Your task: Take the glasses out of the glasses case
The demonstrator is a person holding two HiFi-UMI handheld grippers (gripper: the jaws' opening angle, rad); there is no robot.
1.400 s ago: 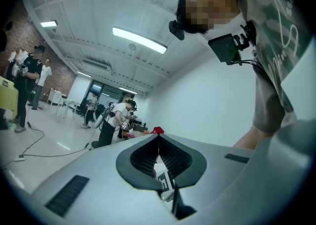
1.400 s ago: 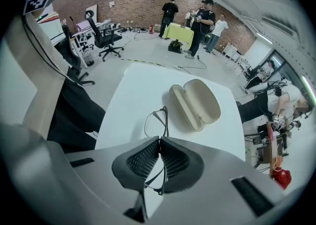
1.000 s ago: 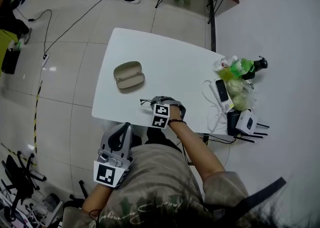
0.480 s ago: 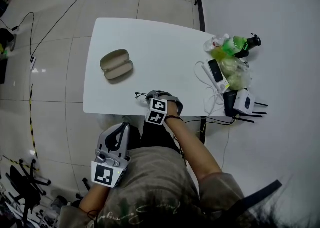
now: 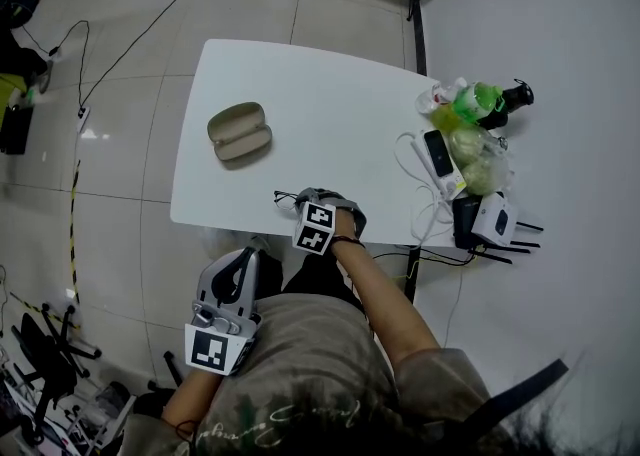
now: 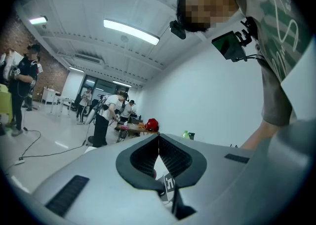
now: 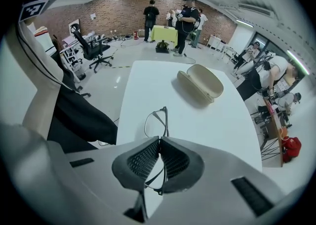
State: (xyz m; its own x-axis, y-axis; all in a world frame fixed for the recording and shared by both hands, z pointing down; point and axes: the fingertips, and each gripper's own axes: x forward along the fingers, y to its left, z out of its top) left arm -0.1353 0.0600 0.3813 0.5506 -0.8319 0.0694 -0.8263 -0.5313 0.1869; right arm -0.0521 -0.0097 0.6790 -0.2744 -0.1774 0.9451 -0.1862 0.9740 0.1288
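Glasses (image 7: 156, 122) unmoved in right gripper (image 7: 159, 140), pointing left

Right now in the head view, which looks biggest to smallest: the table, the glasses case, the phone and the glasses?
1. table
2. glasses case
3. phone
4. glasses, though the right gripper hides part of them, so their place after the phone is unsure.
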